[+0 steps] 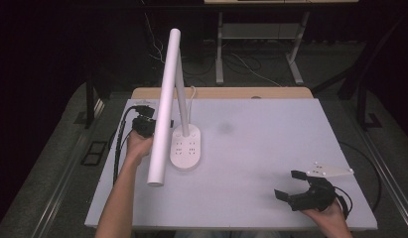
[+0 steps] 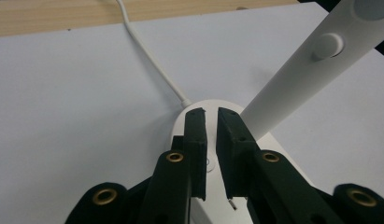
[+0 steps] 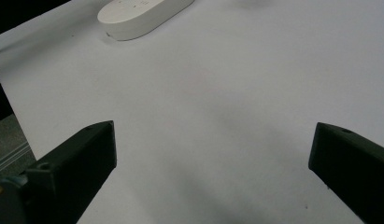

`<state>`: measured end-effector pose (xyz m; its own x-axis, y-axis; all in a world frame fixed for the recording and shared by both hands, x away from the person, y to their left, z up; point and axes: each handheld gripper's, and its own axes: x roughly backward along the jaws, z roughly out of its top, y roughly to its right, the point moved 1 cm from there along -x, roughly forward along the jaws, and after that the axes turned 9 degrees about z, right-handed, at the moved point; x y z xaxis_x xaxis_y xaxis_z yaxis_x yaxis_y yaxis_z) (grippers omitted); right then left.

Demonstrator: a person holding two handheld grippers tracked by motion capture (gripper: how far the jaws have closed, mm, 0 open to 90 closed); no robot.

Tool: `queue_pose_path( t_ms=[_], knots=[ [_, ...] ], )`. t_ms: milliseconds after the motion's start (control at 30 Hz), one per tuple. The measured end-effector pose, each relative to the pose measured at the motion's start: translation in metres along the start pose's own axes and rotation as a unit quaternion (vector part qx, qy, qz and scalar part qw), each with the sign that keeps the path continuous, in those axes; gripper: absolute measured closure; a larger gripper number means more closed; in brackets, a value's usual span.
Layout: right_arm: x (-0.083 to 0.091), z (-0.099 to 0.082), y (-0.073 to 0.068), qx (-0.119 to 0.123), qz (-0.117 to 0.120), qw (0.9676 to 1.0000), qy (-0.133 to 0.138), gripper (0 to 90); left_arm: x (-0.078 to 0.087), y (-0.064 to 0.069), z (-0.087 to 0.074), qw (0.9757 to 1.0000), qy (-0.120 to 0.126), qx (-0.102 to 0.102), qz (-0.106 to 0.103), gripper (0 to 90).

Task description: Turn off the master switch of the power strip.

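From above, a white desk lamp stands left of centre on the white tabletop, its long head slanting toward the near side. The left claw sits just left of the lamp's base. The right claw rests near the right corner, spread wide and empty.

Along the left claw, its jaws stand a narrow slit apart over the lamp base, probably not pinching anything; the cord trails far.

Along the right claw, bare tabletop lies between wide jaws, the lamp base well off.
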<state>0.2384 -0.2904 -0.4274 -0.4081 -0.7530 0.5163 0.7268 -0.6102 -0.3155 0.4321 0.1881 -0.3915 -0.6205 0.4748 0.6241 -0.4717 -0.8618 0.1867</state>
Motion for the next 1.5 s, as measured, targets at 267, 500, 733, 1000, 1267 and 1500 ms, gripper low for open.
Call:
queue_pose_path(
  t_ms=[267, 500, 733, 1000, 1267, 1500],
  knots=[
    [0.001, 0.0, 0.0, 0.0, -0.002, 1.0, 0.002, 0.4, 0.02, -0.004, 0.003, 0.9998, 0.017, 0.003, -0.001, 66.2],
    [0.001, 0.001, 0.0, 0.001, -0.003, 1.0, 0.003, 0.5, 0.037, -0.004, -0.001, 0.9992, 0.033, 0.022, -0.007, 34.5],
    [0.001, 0.001, 0.0, 0.002, -0.001, 1.0, 0.004, 0.4, 0.054, -0.002, -0.018, 0.998, 0.057, 0.026, 0.002, 14.8],
    [0.001, 0.001, -0.001, 0.003, -0.001, 1.0, 0.005, 0.4, 0.066, -0.002, -0.041, 0.9971, 0.059, 0.046, -0.012, 0.0],
    [0.001, 0.001, -0.001, 0.003, -0.001, 1.0, 0.005, 0.4, 0.075, 0.004, -0.057, 0.9967, 0.068, 0.042, -0.018, 0.0],
    [0.0, 0.001, -0.001, 0.004, -0.001, 1.0, 0.004, 0.4, 0.084, 0.014, -0.069, 0.9966, 0.074, 0.033, -0.015, 0.0]
  ],
)
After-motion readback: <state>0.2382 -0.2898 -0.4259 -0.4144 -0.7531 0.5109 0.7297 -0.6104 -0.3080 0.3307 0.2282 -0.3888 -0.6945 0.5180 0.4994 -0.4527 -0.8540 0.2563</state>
